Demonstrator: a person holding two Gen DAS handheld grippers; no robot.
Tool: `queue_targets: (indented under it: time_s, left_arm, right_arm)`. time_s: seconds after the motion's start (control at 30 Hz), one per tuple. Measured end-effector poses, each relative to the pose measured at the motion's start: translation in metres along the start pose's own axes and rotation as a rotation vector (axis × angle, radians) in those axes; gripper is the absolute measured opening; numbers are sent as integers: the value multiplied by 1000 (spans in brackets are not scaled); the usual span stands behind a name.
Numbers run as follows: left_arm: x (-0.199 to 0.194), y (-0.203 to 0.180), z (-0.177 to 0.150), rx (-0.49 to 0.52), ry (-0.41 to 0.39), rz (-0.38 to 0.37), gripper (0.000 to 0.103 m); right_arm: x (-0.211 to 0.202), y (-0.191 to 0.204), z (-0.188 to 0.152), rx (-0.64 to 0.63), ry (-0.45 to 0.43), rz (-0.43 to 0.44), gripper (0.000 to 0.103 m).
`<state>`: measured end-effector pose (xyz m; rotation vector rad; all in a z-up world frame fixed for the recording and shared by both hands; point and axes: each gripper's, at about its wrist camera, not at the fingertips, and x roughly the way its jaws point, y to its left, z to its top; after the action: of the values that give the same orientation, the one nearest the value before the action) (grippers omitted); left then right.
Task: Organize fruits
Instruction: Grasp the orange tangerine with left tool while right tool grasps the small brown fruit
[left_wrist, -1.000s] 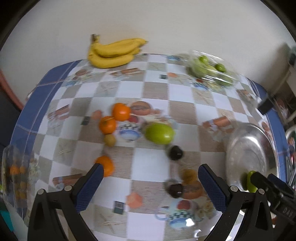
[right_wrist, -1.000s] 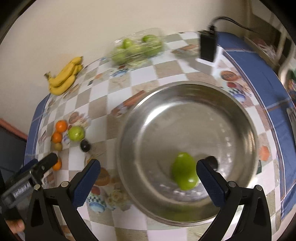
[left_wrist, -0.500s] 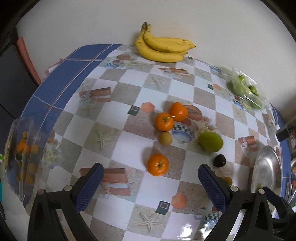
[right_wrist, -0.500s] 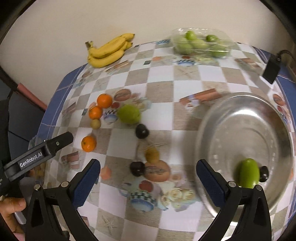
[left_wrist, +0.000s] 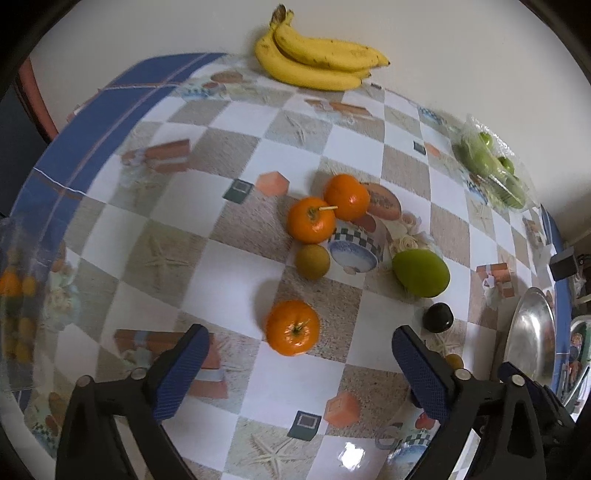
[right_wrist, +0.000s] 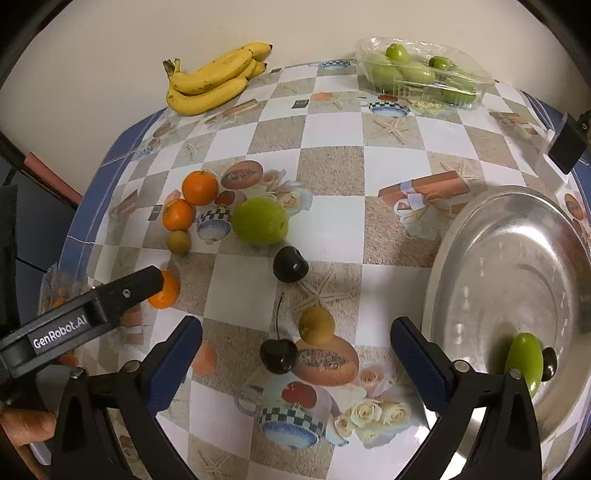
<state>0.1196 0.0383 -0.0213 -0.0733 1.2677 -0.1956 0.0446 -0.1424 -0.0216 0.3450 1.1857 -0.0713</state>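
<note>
Taking the large round green fruit (right_wrist: 259, 220) as the landmark on the checkered, picture-printed worktop (right_wrist: 332, 173): farthest to its left sits a clear plastic pack of small orange fruits (left_wrist: 18, 288) at the worktop's edge. The left tool (left_wrist: 295, 363) hangs over a lone orange mandarin with a green stem scar (left_wrist: 292, 327), which lies to the left of and nearer than the green fruit; its blue-padded jaws stand wide and are closing, pressing on nothing, the mandarin just ahead of them. Just left of the green fruit, two more orange mandarins (right_wrist: 190, 199) touch each other, with a small tan round fruit (right_wrist: 178, 242) right below them. Far behind and left, against the wall, lies a bunch of yellow bananas (right_wrist: 210, 79). Just right of and nearer than the green fruit rests a dark cherry (right_wrist: 290, 264); nearer still a second tan fruit (right_wrist: 316, 325) and a stemmed dark cherry (right_wrist: 278, 355) lie between the jaws of the right tool (right_wrist: 295, 356), also wide, closing and touching neither. Far behind on the right sits a clear plastic tray of green fruits (right_wrist: 421, 72). Well right lies a round steel dish (right_wrist: 517, 258) holding an oval green fruit (right_wrist: 524, 362) touching a dark cherry (right_wrist: 549, 363).
</note>
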Motion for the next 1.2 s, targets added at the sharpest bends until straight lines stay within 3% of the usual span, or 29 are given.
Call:
queue_targets:
  time_s: [0.27, 0.5, 0.8, 1.0, 1.2]
  left_arm:
    - [16, -7, 3, 19, 21, 8, 86]
    - [27, -4, 6, 13, 39, 4, 67]
    - [31, 3, 9, -12, 38, 10, 41]
    - [28, 3, 7, -5, 34, 10, 38]
    - [18, 0, 9, 0, 6, 1, 38]
  right_arm:
    - [17, -5, 1, 0, 43, -14, 68]
    - [25, -7, 2, 2, 59, -30, 47]
    - [29, -11, 1, 12, 70, -39, 34]
    - [29, -13, 1, 23, 75, -33, 26]
    - [22, -13, 2, 27, 59, -18, 26]
